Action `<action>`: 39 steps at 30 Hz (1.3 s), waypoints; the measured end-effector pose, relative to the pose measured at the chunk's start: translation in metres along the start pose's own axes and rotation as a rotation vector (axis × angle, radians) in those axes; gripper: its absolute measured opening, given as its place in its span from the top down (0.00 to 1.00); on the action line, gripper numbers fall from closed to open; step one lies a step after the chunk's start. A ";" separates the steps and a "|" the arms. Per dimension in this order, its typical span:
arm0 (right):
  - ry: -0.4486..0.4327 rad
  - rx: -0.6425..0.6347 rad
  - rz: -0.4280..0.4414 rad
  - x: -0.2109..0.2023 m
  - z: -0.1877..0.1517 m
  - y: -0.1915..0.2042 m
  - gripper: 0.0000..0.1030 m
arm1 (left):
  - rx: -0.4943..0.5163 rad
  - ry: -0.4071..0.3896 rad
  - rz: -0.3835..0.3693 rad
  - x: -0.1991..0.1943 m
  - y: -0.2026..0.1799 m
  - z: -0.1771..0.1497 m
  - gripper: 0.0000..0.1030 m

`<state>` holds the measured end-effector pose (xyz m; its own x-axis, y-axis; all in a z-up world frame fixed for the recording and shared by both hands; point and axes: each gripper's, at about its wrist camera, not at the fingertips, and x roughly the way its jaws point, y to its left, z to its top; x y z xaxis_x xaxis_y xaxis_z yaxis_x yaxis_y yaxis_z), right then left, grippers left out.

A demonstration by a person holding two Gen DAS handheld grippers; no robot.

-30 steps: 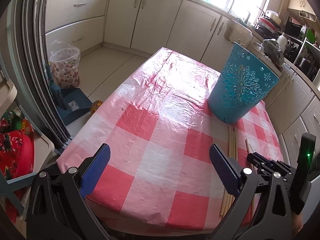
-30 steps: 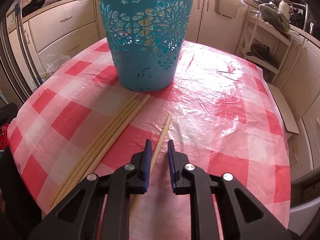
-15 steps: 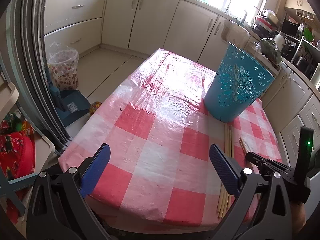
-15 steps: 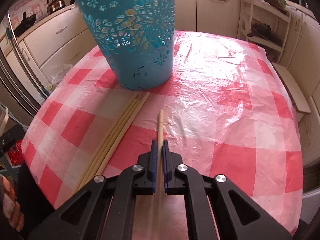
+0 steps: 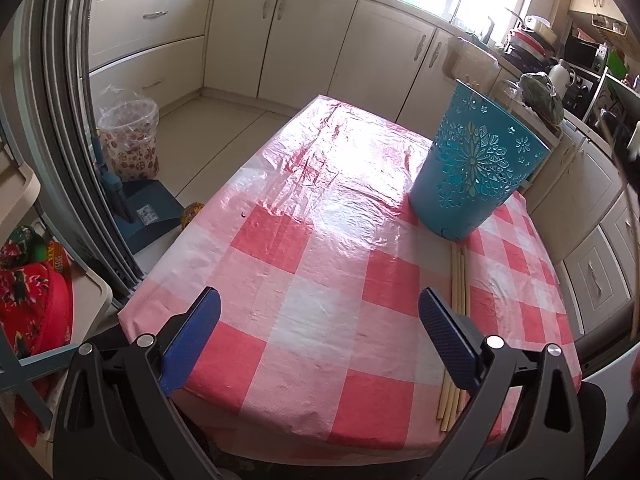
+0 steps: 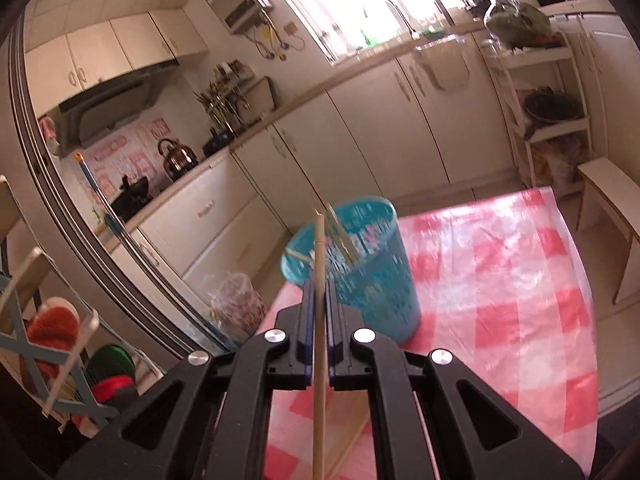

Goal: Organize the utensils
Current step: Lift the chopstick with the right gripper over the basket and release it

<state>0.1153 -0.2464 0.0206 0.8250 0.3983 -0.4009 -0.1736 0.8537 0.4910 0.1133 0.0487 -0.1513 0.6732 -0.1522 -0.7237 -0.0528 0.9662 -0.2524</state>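
A turquoise cut-out basket [image 5: 476, 168] stands on the red-and-white checked table [image 5: 320, 240], far right. Several wooden chopsticks [image 5: 458, 320] lie side by side in front of it, running toward the near edge. My left gripper [image 5: 320, 312] hovers open over the near edge with nothing between its blue pads. In the right wrist view my right gripper [image 6: 318, 286] is shut on one chopstick [image 6: 319, 248], held up in the air with its tip before the basket [image 6: 372, 292]. Several chopsticks [image 6: 340, 236] stand inside that basket.
A floral-lined waste bin [image 5: 128, 140] and a blue dustpan [image 5: 148, 216] sit on the floor left of the table. A rack with red items [image 5: 32, 304] is close at the near left. Cabinets line the far walls, and a wooden bench [image 6: 608, 200] stands beyond the table's right side.
The right gripper closed on the single chopstick lying on the table, then lifted it high and rolled, so the basket now appears below. The left gripper stayed put.
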 end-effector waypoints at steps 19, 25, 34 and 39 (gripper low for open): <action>-0.229 -0.131 -0.199 0.124 0.078 0.014 0.94 | -0.084 -0.020 0.023 0.011 0.029 0.007 0.08; -0.204 -0.201 -0.231 0.134 0.063 0.015 0.94 | -0.086 -0.002 0.021 0.017 0.027 0.005 0.08; -0.117 -0.241 -0.225 0.126 0.034 0.009 0.92 | -0.060 -0.023 0.022 0.005 0.020 0.008 0.08; -0.142 -0.229 -0.209 0.083 0.020 0.012 0.77 | -0.054 -0.033 0.028 -0.003 0.018 0.008 0.08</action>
<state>0.1928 -0.2101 0.0088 0.9193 0.1702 -0.3549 -0.0963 0.9715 0.2167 0.1165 0.0678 -0.1482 0.6949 -0.1173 -0.7094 -0.1109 0.9573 -0.2669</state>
